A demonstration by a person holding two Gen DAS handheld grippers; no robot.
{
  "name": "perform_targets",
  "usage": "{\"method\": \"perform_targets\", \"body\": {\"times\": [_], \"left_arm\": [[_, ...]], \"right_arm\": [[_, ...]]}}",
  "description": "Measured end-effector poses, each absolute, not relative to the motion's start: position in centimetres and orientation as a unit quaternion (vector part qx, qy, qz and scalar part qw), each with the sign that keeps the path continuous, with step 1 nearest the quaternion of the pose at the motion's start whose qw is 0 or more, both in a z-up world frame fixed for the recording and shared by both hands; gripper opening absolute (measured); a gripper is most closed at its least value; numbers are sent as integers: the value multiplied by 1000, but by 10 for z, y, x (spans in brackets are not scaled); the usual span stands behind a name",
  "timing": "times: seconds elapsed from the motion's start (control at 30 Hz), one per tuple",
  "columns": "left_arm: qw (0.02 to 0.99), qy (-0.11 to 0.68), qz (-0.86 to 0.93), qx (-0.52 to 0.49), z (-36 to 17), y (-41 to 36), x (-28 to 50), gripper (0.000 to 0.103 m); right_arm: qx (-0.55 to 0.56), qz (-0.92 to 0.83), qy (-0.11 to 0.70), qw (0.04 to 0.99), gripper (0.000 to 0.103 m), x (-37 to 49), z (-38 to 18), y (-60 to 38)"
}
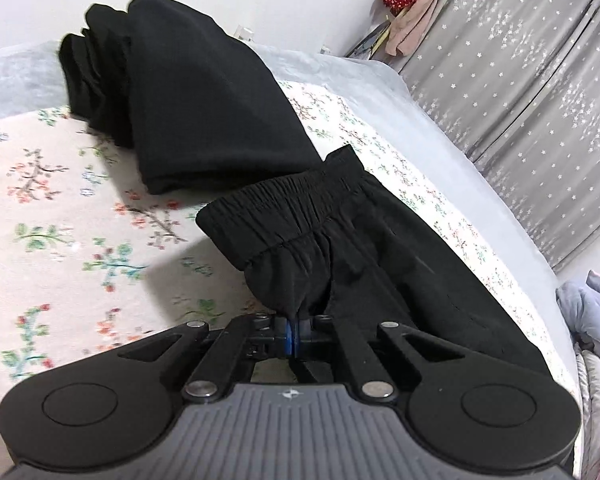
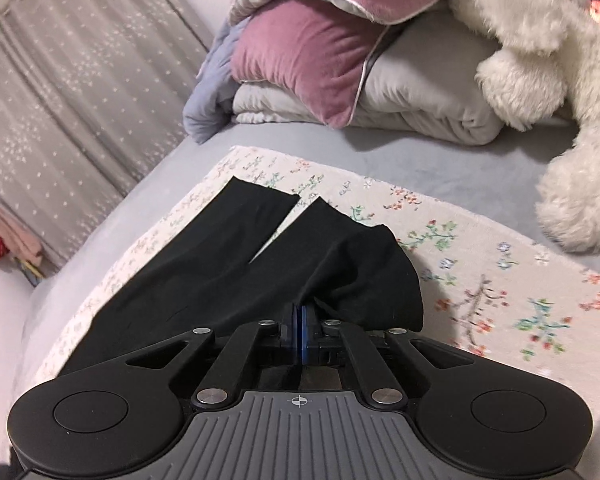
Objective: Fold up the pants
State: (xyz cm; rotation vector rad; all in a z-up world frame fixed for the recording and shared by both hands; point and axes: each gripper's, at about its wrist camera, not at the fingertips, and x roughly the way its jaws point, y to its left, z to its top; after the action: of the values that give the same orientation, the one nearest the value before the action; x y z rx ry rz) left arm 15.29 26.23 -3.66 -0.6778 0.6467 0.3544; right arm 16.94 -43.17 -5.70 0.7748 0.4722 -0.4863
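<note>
Your left gripper point(image 1: 294, 330) and right gripper point(image 2: 302, 334) each clenched the black soft fabric pants point(image 1: 340, 236) just ahead, above the floral bed cover point(image 1: 60, 240). The thin pinch could slip, spoiling the fold.

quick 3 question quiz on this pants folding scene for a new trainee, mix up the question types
1. True or false: both the left gripper and the right gripper are shut on the black pants.
2. Multiple choice: in the left wrist view, the fabric pinched lies just below which part? A) a leg cuff B) the elastic waistband C) a belt
3. Fill in: in the right wrist view, the two pant legs lie on the ______-patterned cloth.

Key:
1. True.
2. B.
3. Floral.
</note>
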Motion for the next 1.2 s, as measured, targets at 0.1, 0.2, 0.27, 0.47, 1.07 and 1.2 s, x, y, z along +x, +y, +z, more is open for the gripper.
{"method": "perform_targets", "body": {"times": [0.1, 0.2, 0.27, 0.47, 1.07, 1.2], "left_arm": [[877, 318, 174, -314, -37, 263, 140, 16], [878, 324, 177, -306, -39, 261, 131, 16], [879, 326, 181, -297, -39, 261, 129, 16], [882, 333, 195, -272, -35, 255, 120, 17], [888, 292, 243, -260, -1, 271, 123, 67], [911, 290, 197, -216, 8, 249, 172, 74]], "right_arm": [[374, -227, 246, 865, 1, 162, -62, -434], [344, -227, 260, 873, 1, 160, -60, -432], [324, -227, 275, 876, 1, 162, -61, -429], [321, -217, 286, 876, 1, 161, -67, -430], [242, -275, 273, 890, 57, 194, -42, -453], [245, -249, 275, 896, 57, 239, -39, -465]]}}
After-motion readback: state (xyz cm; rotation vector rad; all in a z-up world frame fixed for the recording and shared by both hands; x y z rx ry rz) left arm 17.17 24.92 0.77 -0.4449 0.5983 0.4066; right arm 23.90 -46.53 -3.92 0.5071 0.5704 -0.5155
